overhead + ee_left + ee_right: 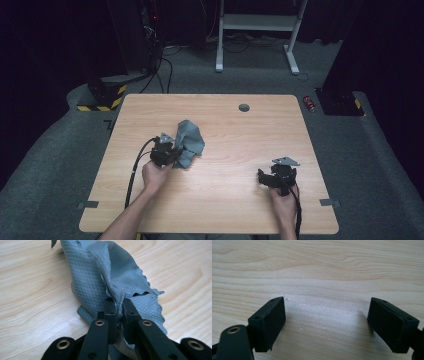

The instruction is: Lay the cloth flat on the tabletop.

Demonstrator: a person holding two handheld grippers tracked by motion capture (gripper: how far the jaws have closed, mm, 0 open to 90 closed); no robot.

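A crumpled grey-blue cloth [189, 141] with a diamond weave lies left of the table's middle. My left gripper [176, 150] is shut on a bunched fold of that cloth [105, 277], its black jaws pinching the fabric between them; my left gripper [119, 302] holds the fold raised off the wood. Far to the right, near the front edge, my right gripper [261, 176] stands open. In the right gripper view its jaws are wide apart over bare wood, my right gripper [327, 310] holding nothing.
The light wooden table [235, 200] has a round grey cable port [244, 107] near its back edge. Grey tape tabs mark the front corners. Beyond the table stand a white desk frame [257, 22], dark equipment with hazard-striped feet [102, 97] and floor cables.
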